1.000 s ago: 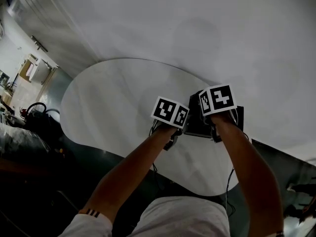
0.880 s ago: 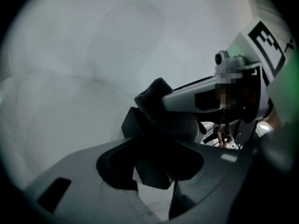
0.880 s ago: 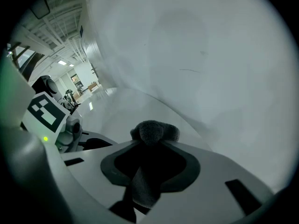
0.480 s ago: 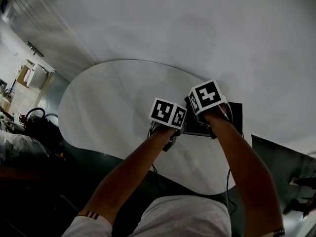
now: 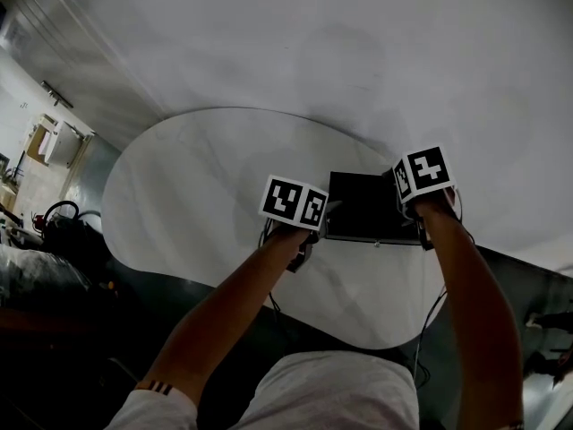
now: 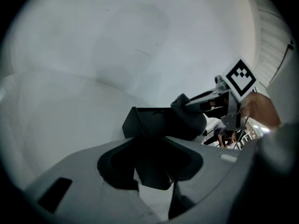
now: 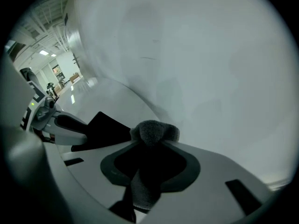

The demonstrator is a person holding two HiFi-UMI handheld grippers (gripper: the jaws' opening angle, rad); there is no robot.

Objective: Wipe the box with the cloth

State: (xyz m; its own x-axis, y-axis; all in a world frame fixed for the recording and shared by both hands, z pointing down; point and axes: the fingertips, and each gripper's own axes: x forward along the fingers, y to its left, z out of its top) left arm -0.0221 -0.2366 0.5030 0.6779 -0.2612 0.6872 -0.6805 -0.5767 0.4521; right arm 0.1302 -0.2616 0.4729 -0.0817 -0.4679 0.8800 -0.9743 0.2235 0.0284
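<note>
A flat black box [image 5: 367, 206] lies on the white rounded table [image 5: 197, 186]. My left gripper [image 5: 322, 215] is at the box's left edge. In the left gripper view the box's [image 6: 149, 122] near corner sits clamped between the jaws [image 6: 152, 171]. My right gripper [image 5: 414, 206] is over the box's right end, shut on a grey fuzzy cloth [image 7: 154, 132]. The left gripper view shows that cloth [image 6: 189, 118] resting on the box's top. The right gripper view shows the box [image 7: 105, 127] to the left, with the left gripper [image 7: 70, 127] on it.
The table's curved front edge [image 5: 295, 307] runs just below both arms, with dark floor beyond. Dark equipment and cables [image 5: 63, 213] stand at the far left. A pale wall [image 5: 358, 43] lies behind the table.
My right gripper has swept with the cloth from the box's left part to its right end, baring most of the top. The left gripper has stayed at the left edge.
</note>
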